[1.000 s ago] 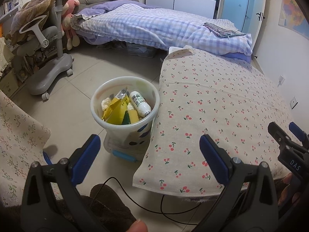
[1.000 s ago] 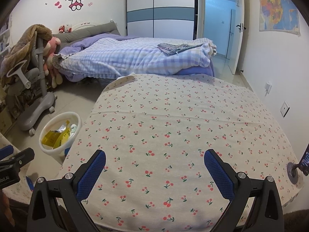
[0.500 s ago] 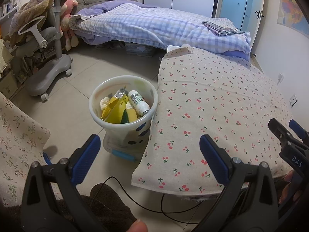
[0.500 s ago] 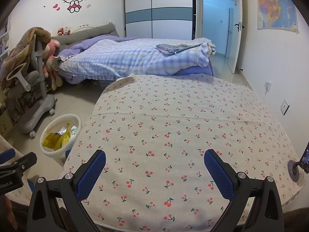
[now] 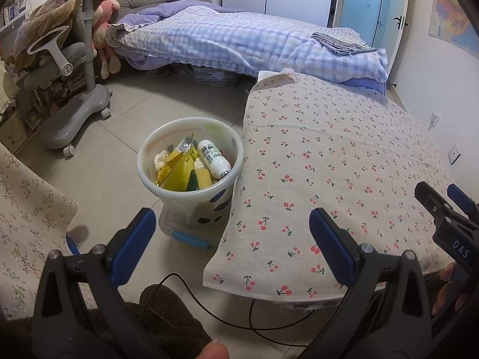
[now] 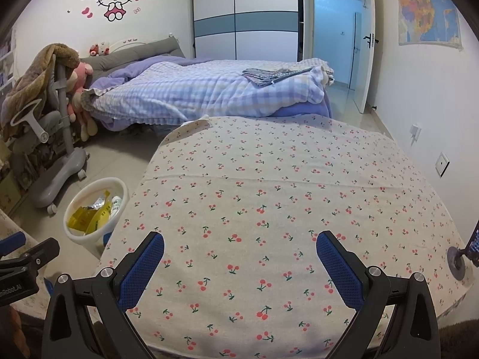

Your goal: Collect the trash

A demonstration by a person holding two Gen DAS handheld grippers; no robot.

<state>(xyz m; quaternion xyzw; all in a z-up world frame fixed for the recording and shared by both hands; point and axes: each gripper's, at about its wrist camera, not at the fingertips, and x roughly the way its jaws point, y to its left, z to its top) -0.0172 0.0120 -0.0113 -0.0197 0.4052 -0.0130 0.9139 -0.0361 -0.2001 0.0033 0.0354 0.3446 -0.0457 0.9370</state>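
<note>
A white bin (image 5: 149, 176) stands on the floor against the left edge of the cherry-print table (image 5: 344, 161). It holds yellow wrappers (image 5: 176, 173), a small white bottle (image 5: 214, 158) and crumpled paper. My left gripper (image 5: 232, 230) is open and empty, held above the floor in front of the bin. My right gripper (image 6: 239, 255) is open and empty, low over the table's near part (image 6: 269, 209). The bin (image 6: 78, 233) also shows at the left of the right wrist view.
A grey wheeled chair (image 5: 74, 104) draped with a brown blanket stands far left. A bed with a checked quilt (image 5: 239, 39) lies behind the table. A black cable (image 5: 239, 323) runs across the floor near me. A floral cloth (image 5: 27, 218) hangs at left.
Both grippers have drifted slightly; the views shifted a little and the bin sits marginally lower in the left wrist view. Both stay open and empty.
</note>
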